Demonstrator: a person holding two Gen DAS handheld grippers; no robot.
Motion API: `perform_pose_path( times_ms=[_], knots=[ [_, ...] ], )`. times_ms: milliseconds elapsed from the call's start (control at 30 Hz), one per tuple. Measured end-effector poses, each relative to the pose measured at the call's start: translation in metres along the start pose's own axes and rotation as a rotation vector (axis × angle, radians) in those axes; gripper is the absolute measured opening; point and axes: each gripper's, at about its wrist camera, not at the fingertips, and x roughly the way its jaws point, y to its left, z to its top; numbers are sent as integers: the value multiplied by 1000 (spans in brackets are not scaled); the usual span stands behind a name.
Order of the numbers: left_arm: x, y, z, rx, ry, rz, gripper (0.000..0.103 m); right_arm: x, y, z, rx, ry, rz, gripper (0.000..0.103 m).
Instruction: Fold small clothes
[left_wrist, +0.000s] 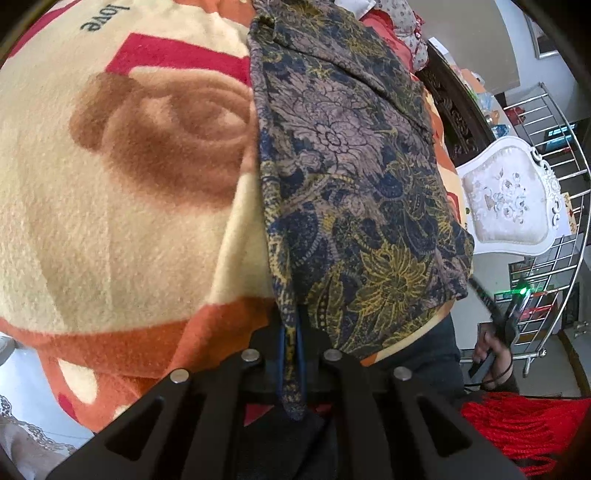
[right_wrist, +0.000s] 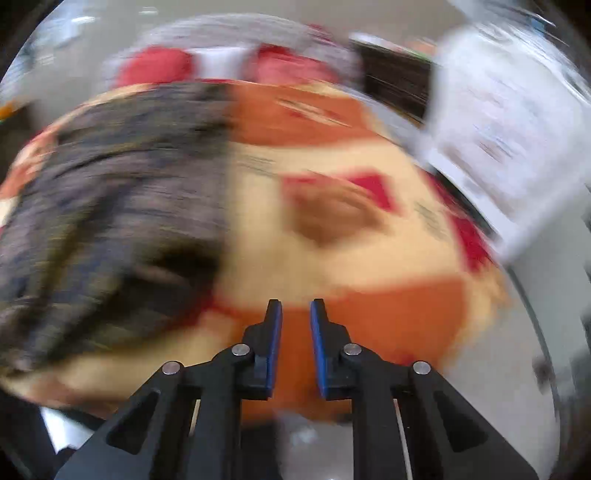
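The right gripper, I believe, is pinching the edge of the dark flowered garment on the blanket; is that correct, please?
Not quite: the left gripper is pinching the flowered garment. The right gripper holds nothing over the blanket, as the right wrist view shows.

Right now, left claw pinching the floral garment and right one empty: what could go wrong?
1. The left claw holds only a thin edge of the floral garment; a tug may slip it free.
2. The right claw holds nothing and its view is motion-blurred; it may grab the blanket instead.
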Motion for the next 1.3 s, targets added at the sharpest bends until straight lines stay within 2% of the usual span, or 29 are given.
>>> perform_pose_path(
  times_ms=[33, 67, 100, 200, 233, 267, 333, 533, 833, 867, 900, 967, 1067, 1167, 1267, 1300],
  knots=[
    [1, 0, 0, -2, 0, -3, 5, 3, -12, -8, 4, 36, -37, 32],
    [1, 0, 1, -3, 1, -4, 5, 1, -23, -13, 16, 41, -35, 32],
    [2, 0, 1, -3, 2, -5, 5, -4, -29, -14, 34, 29, 8, 32],
    [3, -2, 3, -2, 6, -1, 5, -21, -21, -2, 30, -35, 266, 32],
    [3, -3, 3, 2, 7, 4, 5, -28, -8, 6, -5, -67, 387, 33],
    [3, -4, 3, 5, 7, 9, 5, -30, 5, 11, -43, -82, 450, 33],
    [2, -4, 3, 7, 6, 13, 5, -29, 26, 18, -110, -88, 510, 34],
    [2, -2, 1, -7, -3, 4, 5, 1, 66, 29, -263, -39, 491, 34],
    [2, 0, 2, -14, 0, -4, 5, 7, 81, 36, -339, -62, 466, 36],
    [1, 0, 2, -15, -1, -4, 5, 6, 82, 37, -345, -66, 479, 33],
    [1, -1, 2, -14, -1, -3, 5, 3, 81, 37, -346, -76, 490, 20],
    [1, -1, 1, -13, -3, -1, 5, -10, 73, 34, -341, -111, 521, 20],
    [1, 0, 0, -15, -4, -6, 5, -34, 51, 24, -342, -129, 506, 19],
    [1, 3, 0, -17, 0, -19, 5, -47, 22, 8, -282, -84, 495, 19],
    [2, 5, 0, -26, 4, -32, 5, -30, 4, -15, -166, 52, 530, 19],
    [2, 5, 0, -26, 5, -30, 5, -18, -1, -23, -117, 113, 511, 19]
  ],
)
